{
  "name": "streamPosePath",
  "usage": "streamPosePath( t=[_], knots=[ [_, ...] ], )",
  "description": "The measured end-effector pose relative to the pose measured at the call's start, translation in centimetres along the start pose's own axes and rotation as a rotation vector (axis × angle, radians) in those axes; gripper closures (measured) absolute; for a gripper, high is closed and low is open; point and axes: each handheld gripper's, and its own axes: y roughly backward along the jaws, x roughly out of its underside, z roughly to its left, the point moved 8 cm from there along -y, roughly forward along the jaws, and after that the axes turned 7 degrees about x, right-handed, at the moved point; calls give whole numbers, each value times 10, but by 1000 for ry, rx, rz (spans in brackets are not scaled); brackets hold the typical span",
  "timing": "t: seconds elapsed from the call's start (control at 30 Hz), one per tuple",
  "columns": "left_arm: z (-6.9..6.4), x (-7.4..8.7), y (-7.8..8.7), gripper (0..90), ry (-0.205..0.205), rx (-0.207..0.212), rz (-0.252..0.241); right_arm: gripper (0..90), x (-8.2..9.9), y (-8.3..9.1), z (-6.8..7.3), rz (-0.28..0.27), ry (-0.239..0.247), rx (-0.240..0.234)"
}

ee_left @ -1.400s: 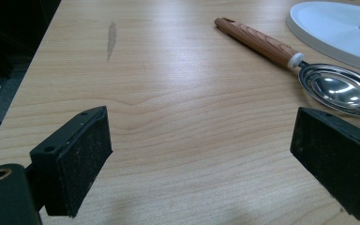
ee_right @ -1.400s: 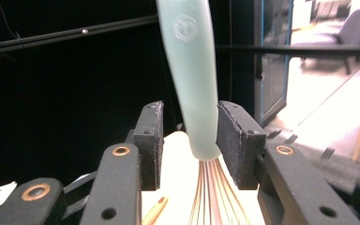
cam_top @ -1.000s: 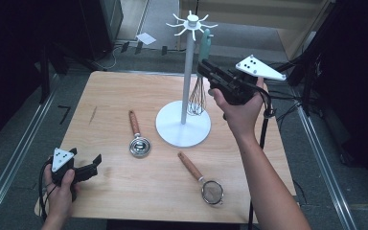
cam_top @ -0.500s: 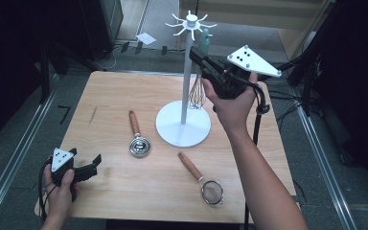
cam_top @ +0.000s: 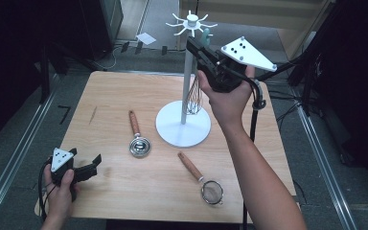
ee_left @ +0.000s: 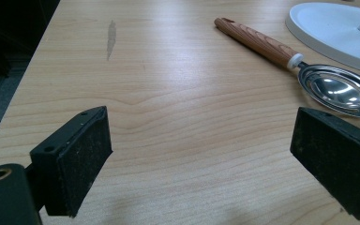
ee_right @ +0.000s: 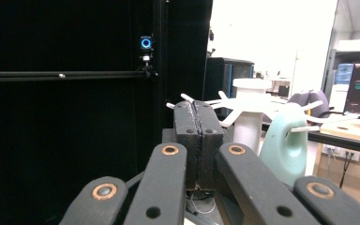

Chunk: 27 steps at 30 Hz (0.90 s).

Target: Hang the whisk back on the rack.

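A white hook stand rises from the table's middle. A whisk hangs from one of its top arms by a teal handle. My right gripper is held high beside the stand's top, just left of that handle. In the right gripper view its jaws are shut pad to pad with nothing between them, and the teal handle hangs to their right. My left gripper rests at the table's near left corner. Its jaws stand wide open over bare wood.
A wood-handled metal scoop lies left of the stand's base, and the left gripper view has this scoop ahead to the right. A wood-handled strainer lies near the front edge. The right forearm crosses the table's right side.
The right gripper has risen and shifted left, from beside the whisk's handle up to the stand's top arms. The left gripper has stayed put.
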Motion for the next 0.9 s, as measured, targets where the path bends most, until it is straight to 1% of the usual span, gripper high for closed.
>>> streamPosePath(
  t=[0.2, 0.23, 0.27, 0.33, 0.4, 0.47, 0.5, 0.6, 0.9],
  knots=[
    [0, 0, 0, 61, 0, -1, 0, 900, 0, 2, -5, -8, 9, 19],
    [0, 0, 0, 61, -3, -3, 2, 900, 0, 3, -7, -5, -2, 22],
    [0, 0, 0, 61, -3, -3, 2, 900, 0, 3, -7, -5, -2, 22],
    [0, 0, 0, 61, -4, -3, 2, 900, 0, 5, -13, -6, -6, 31],
    [0, 0, 0, 61, -4, -3, 1, 900, 0, 6, -15, -12, -6, 35],
    [0, 0, 0, 61, -4, -4, 1, 900, 1, 6, -22, -7, -15, 45],
    [0, 0, 0, 61, -4, -4, 1, 900, 1, 6, -22, -7, -15, 45],
    [0, 0, 0, 61, -4, -4, 2, 900, 3, 7, -30, -2, -26, 57],
    [0, 0, 0, 61, -5, -3, 1, 900, 4, 2, -42, 6, -37, 83]
  ],
)
